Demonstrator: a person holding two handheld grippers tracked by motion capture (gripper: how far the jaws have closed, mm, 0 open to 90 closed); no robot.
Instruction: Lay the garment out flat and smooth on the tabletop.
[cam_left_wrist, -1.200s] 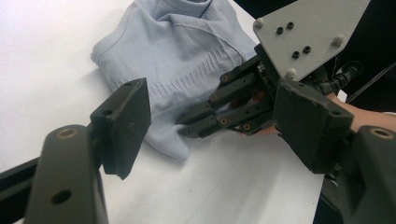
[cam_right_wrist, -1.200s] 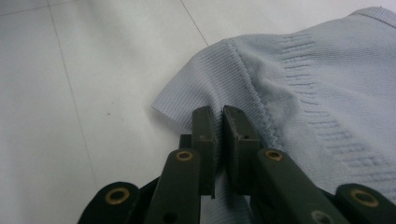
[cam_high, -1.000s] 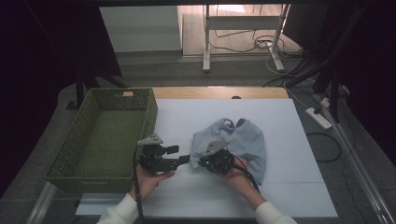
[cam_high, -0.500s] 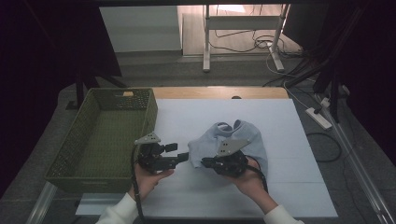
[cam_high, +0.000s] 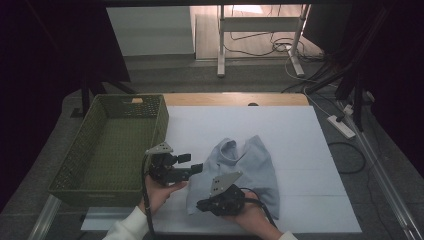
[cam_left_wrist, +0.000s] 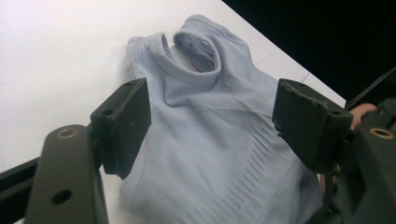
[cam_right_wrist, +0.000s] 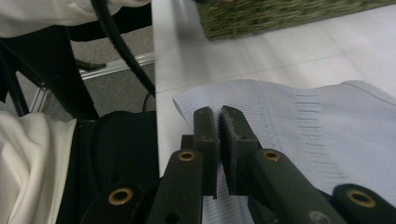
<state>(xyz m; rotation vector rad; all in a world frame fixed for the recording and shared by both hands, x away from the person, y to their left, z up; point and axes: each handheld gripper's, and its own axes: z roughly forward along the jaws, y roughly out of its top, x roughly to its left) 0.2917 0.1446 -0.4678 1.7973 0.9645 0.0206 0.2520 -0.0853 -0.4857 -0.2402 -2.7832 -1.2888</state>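
A light blue sleeveless top (cam_high: 247, 167) lies on the white table (cam_high: 300, 145), neck opening toward the far side. My right gripper (cam_high: 202, 204) is at the top's near left corner, pointing left; in the right gripper view it (cam_right_wrist: 218, 114) is shut over the ribbed hem (cam_right_wrist: 299, 121), pinching the fabric. My left gripper (cam_high: 192, 163) hovers just left of the top, pointing right. Its jaws (cam_left_wrist: 217, 119) stand wide apart with nothing between them, framing the top (cam_left_wrist: 210, 140) from above.
A green woven basket (cam_high: 161, 125) stands at the table's left, close behind the left gripper, and shows in the right gripper view (cam_right_wrist: 280, 16). The table's near edge lies just under both hands. Bare white surface lies to the right of the top.
My right gripper has moved toward the near edge and left, dragging the top's hem with it, so the top now lies stretched nearer the person. The left gripper has stayed put.
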